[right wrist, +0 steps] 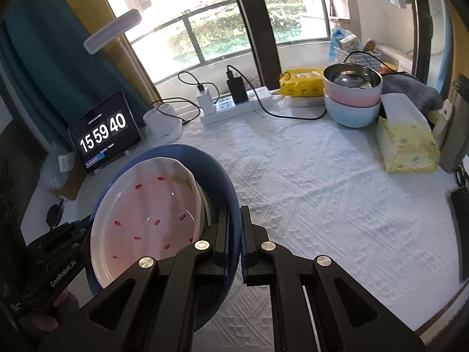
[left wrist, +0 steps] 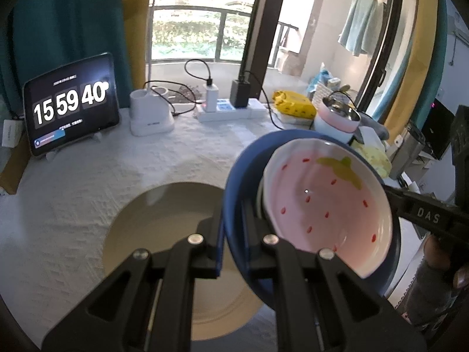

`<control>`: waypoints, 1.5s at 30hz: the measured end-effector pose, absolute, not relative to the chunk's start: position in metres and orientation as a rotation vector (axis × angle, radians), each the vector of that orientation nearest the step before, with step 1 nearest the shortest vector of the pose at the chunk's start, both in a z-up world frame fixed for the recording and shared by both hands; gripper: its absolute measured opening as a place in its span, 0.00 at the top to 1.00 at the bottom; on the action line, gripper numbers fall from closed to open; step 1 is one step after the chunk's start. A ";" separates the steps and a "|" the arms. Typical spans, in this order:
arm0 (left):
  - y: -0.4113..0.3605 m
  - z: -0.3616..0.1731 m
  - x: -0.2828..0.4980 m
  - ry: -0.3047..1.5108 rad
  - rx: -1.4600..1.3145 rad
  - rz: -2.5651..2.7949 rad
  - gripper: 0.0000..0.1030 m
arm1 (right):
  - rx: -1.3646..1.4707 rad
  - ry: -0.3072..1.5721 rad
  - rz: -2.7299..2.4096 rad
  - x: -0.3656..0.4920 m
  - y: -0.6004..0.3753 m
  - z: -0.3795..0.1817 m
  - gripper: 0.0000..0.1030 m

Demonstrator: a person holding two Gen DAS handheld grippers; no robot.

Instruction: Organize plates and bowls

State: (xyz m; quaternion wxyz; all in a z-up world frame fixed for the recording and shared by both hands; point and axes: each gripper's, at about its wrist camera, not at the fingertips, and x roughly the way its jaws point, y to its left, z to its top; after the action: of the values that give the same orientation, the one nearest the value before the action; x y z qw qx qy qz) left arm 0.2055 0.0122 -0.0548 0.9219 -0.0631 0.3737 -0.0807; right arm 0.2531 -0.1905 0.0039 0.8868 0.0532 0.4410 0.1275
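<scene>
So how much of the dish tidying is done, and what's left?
Partly done. The pink bowl already sits nested in the light blue bowl by the window. In hand: the left gripper and right gripper both pinch the blue plate, which carries the strawberry dish. Left: that stack probably goes onto the beige plate lying on the table.

White-clothed table (right wrist: 322,193) bears beige plate (left wrist: 164,223), stacked bowls (right wrist: 351,99), tissue pack (right wrist: 407,146)
</scene>
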 end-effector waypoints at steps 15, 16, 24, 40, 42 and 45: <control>0.052 -0.063 0.201 0.772 -0.168 -0.101 0.92 | 0.070 0.944 0.323 0.264 -0.148 -0.007 0.93; 0.055 -0.063 0.201 0.772 -0.171 -0.096 0.92 | 0.068 0.945 0.330 0.265 -0.145 -0.008 0.93; 0.073 -0.064 0.198 0.767 -0.194 -0.065 0.92 | 0.053 0.956 0.358 0.270 -0.125 -0.011 0.93; 0.104 -0.079 0.205 0.796 -0.229 -0.013 0.92 | 0.034 1.005 0.394 0.286 -0.092 -0.029 0.92; 0.107 -0.082 0.206 0.803 -0.231 -0.006 0.92 | 0.033 1.014 0.399 0.289 -0.089 -0.033 0.92; 0.111 -0.084 0.209 0.813 -0.235 0.000 0.92 | 0.036 1.028 0.403 0.292 -0.085 -0.037 0.92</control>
State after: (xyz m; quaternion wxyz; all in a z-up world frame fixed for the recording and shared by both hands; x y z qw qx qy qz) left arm 0.2086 0.1106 -0.0844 0.9117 -0.1139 0.3947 0.0002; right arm 0.2923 -0.0853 -0.0371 0.8513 0.0172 0.4882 0.1915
